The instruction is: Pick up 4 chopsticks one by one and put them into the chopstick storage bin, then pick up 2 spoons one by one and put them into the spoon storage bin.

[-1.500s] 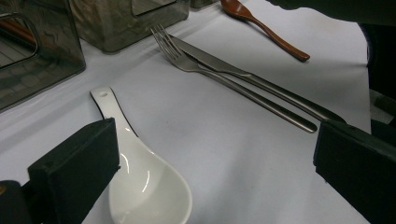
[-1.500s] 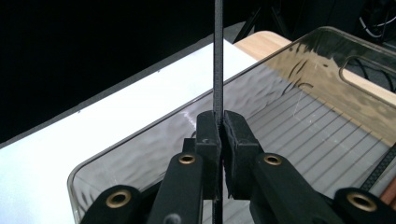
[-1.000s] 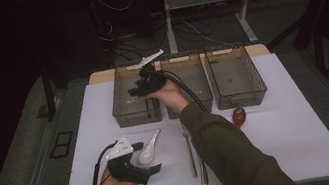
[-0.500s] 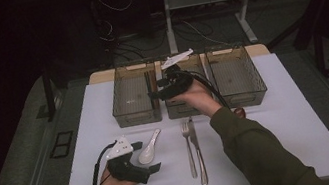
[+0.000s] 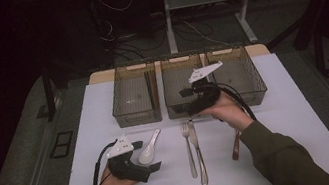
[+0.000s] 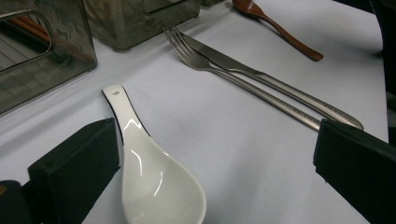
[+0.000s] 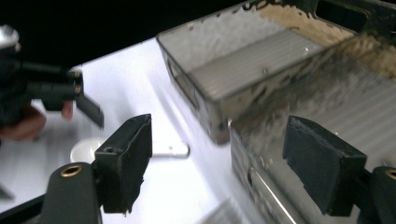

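High view, left gripper [image 5: 146,155]: we see it low on the white table [image 5: 298,115], with its jaws apart around the bowl of the white spoon [image 5: 149,147].
High view, right gripper [image 5: 188,101]: we see it held above the front edge of the middle bin [image 5: 183,88]; its jaws have just been opening and nothing is between them.
High view, cutlery: the fork [image 5: 188,144] and the knife [image 5: 197,150] lie side by side in front of the middle bin; a brown spoon [image 5: 236,145] lies to their right, partly under the right sleeve.
Left gripper view, white spoon [image 6: 149,163]: it lies on the table between the two black pads, just beside the left pad; we cannot tell if they touch. The right pad is well apart from it.
Left gripper view, fork [image 6: 243,79] and knife [image 6: 275,84]: they lie close together behind the spoon.
Right gripper view, right gripper [image 7: 233,170]: the pads stand wide apart and hold nothing; the bins are blurred behind them.
Right gripper view, left gripper [image 7: 81,100]: we see it far off at the left.
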`<state>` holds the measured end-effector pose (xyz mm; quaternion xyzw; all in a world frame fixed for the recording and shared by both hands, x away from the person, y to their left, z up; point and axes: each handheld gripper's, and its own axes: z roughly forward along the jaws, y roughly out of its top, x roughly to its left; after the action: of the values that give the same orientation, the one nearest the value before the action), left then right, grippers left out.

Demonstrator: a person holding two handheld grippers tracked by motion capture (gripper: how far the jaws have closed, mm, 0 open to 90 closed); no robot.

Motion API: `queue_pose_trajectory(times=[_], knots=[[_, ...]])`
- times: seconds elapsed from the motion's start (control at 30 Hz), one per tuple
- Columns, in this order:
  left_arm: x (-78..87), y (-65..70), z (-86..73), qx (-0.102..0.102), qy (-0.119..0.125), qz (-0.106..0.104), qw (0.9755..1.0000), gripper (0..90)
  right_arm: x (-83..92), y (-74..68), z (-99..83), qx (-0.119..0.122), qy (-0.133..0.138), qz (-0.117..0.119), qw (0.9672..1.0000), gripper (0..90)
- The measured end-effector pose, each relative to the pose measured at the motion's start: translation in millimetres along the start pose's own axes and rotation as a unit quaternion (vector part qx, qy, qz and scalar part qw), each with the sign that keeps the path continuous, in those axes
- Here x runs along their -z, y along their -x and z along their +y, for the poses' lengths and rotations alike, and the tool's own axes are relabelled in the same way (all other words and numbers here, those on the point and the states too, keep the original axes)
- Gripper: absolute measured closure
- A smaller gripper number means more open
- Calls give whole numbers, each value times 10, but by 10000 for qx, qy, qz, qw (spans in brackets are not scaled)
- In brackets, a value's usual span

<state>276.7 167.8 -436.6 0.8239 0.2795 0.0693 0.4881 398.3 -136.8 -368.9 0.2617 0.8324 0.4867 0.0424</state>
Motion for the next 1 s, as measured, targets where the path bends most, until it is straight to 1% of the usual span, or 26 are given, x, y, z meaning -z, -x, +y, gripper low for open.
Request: queue_pose_trajectory(times=[0.07,0.2,0.33,0.43,0.47,0.53,0.6,0.7,0.73,0.87,0.93,1.0], knots=[[4,9,-2,26,30,2,10000,0,79,-17,-92,-3,2,-33,10000,236],[4,13,1,5,1,16,10000,0,207,-26,-272,-21,-51,-107,9999,231],[4,15,2,6,-2,24,10000,0,337,-29,-436,-124,-12,-128,9998,228],[9,14,1,12,-1,39,10000,0,430,-40,-549,-192,-26,-127,9997,220],[10,15,1,24,14,38,10000,0,460,-44,-578,-182,-48,-141,9997,213],[11,17,3,18,19,42,10000,0,528,-62,-629,-163,-57,-271,9995,198],[9,17,2,23,21,43,10000,0,607,-74,-682,-122,20,-335,9994,192],[9,13,0,24,13,45,10000,0,724,-86,-770,-223,95,-316,9992,187],[7,13,-1,33,41,49,10000,0,758,-95,-803,-257,103,-343,9990,186],[6,-3,3,47,25,82,10000,0,870,-105,-943,-276,108,-527,9982,180],[5,-10,8,72,67,109,9999,0,924,-105,-1010,-305,135,-550,9979,179],[12,-15,11,94,85,170,9998,0,980,-110,-1075,-375,167,-623,9972,179]])
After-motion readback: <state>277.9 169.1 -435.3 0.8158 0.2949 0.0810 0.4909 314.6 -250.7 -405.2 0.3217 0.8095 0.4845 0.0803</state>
